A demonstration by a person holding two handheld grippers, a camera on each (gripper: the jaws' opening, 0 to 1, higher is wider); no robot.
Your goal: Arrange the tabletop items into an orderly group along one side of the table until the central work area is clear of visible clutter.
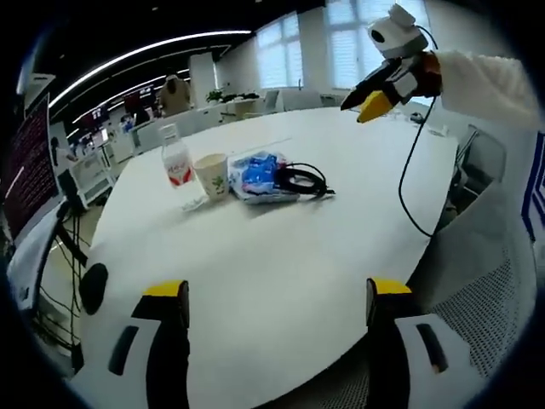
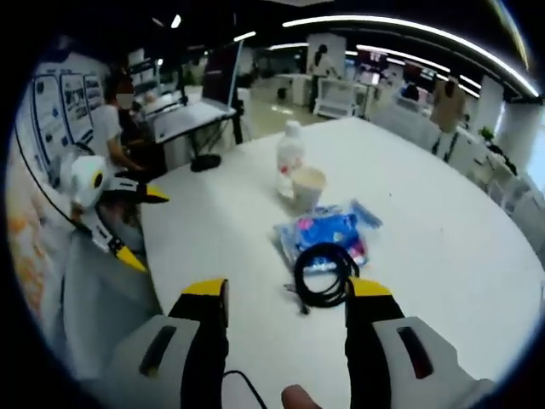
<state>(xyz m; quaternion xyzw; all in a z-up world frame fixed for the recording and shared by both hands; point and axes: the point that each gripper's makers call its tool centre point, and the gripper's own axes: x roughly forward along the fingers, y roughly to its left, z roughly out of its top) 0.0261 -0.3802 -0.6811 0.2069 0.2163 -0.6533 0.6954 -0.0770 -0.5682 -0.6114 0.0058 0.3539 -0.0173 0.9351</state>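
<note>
In the left gripper view, the left claw (image 1: 277,298) stands wide open over the near edge of the white bench (image 1: 281,256), with its two yellow-tipped jaws apart and nothing between them. In the right gripper view, the right claw (image 2: 288,298) is also open and empty, with its jaws on either side of the coiled black cable (image 2: 325,274); the coil lies just ahead of the jaw tips, but I cannot tell if the right-hand jaw touches it.

All the items sit in one small cluster near the middle of the bench. The black cable lies against the blue and white plastic packet (image 2: 328,234), which seems to hold wipes or tissues, though the print is too blurred to read. Beyond the packet stands a paper cup (image 2: 307,186), upright, and just behind it a clear bottle (image 2: 289,156) with a white cap and a red label. In the left gripper view the same group appears as bottle (image 1: 175,160), cup (image 1: 212,175), packet (image 1: 260,177) and cable (image 1: 302,180) in a row.

The right claw (image 1: 375,102) shows in the left gripper view at the far edge of the bench, held up in the air by a white sleeve (image 1: 490,85). The left claw (image 2: 136,226) enters the right gripper view beside the bench edge. The bench surface around the cluster is bare. Desks, monitors and some persons are in the office behind.
</note>
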